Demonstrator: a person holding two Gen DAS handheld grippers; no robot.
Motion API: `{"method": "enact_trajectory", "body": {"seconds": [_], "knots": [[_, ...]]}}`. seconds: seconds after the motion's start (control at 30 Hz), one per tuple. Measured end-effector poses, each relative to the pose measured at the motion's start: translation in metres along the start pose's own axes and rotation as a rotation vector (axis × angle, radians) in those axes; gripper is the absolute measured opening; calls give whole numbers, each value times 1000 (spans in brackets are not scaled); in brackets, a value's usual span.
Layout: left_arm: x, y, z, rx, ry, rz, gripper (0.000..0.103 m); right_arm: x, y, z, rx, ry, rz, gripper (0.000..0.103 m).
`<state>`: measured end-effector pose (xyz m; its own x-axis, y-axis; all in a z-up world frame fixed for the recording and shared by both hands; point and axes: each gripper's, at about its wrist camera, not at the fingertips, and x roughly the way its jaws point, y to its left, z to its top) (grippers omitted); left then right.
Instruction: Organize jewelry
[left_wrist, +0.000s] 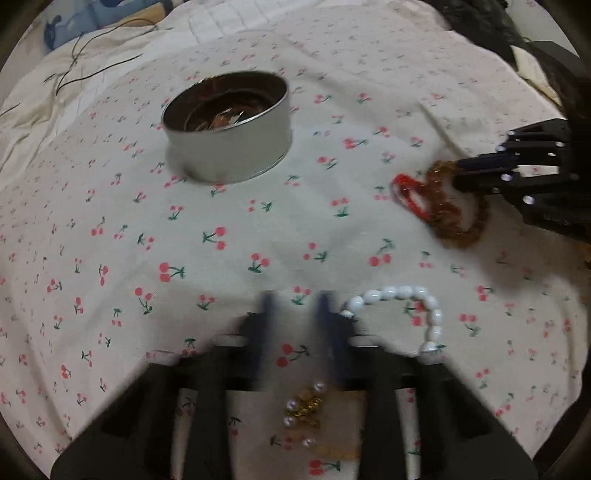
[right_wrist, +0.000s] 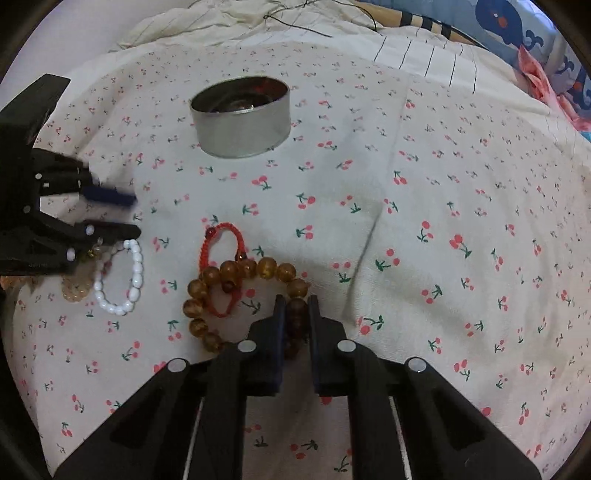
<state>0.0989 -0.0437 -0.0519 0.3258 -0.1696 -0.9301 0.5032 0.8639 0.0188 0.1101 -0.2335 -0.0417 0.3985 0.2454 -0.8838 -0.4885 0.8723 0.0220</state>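
A round metal tin (left_wrist: 227, 127) stands on the cherry-print cloth, with some jewelry inside; it also shows in the right wrist view (right_wrist: 240, 116). My right gripper (right_wrist: 295, 306) is shut on the amber bead bracelet (right_wrist: 229, 273), which overlaps a red cord bracelet (right_wrist: 221, 236). Both show at the right of the left wrist view, amber (left_wrist: 443, 206) and red (left_wrist: 408, 192). My left gripper (left_wrist: 293, 299) is open and empty, just left of a white bead bracelet (left_wrist: 406, 295). A gold and pearl piece (left_wrist: 304, 410) lies under the gripper body.
The cloth (right_wrist: 443, 184) covers a bed. Black cables (left_wrist: 74, 62) lie on the sheet at the far left. A blue patterned pillow (right_wrist: 524, 26) is at the far right. A pale bead piece (right_wrist: 75, 290) lies beside the white bracelet (right_wrist: 122, 280).
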Motion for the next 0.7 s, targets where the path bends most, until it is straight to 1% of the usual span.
{"method": "enact_trajectory", "body": {"seconds": [0.03, 0.1, 0.17, 0.2, 0.23, 0.27, 0.33, 0.37, 0.4, 0.43, 0.47, 0.5, 0.53, 0.6, 0.63, 0.67, 0.7], "knots": [[-2, 3, -1, -7, -1, -6, 0, -3, -2, 0, 8, -12, -1, 12], [-7, 8, -2, -19, -14, -18, 0, -9, -7, 1, 33, -34, 8, 12], [-13, 13, -3, -38, -29, -49, 2, -15, -10, 2, 51, -55, 23, 12], [-13, 13, -3, -42, -25, -71, 4, -17, -11, 2, 55, -62, 33, 12], [-11, 12, -4, -29, -17, -83, 18, -19, -11, 2, 57, -66, 38, 12], [-9, 8, -4, -12, -14, -81, 50, -20, -11, 2, 56, -69, 42, 12], [-9, -4, -4, 44, -29, -60, 78, -18, -11, 4, 59, -46, 47, 13], [-10, -13, -4, 84, -36, -64, 79, -15, -12, 3, 64, -34, 44, 16], [-9, -21, -4, 122, -31, -83, 80, -11, -13, 4, 71, -18, 37, 33], [-9, -27, -5, 151, -28, -83, 83, -9, -15, 2, 83, -10, 25, 40], [-8, -30, -6, 165, -25, -76, 85, -8, -15, 2, 85, -8, 30, 40], [-5, -32, -6, 179, -16, -70, 85, -7, -14, 3, 83, -2, 36, 40], [0, -32, -6, 175, -3, -81, 84, -5, -12, 3, 73, 1, 33, 40], [3, -26, -3, 130, 16, -133, 69, -1, -8, 1, 61, 16, 33, 39], [0, -21, 0, 105, 9, -160, 49, 1, -7, 1, 56, 21, 32, 36], [-2, -17, 1, 86, 5, -165, 19, 2, -6, 0, 54, 23, 31, 34], [-2, -11, 2, 57, 7, -176, 9, 2, -6, -1, 54, 23, 33, 29]]}}
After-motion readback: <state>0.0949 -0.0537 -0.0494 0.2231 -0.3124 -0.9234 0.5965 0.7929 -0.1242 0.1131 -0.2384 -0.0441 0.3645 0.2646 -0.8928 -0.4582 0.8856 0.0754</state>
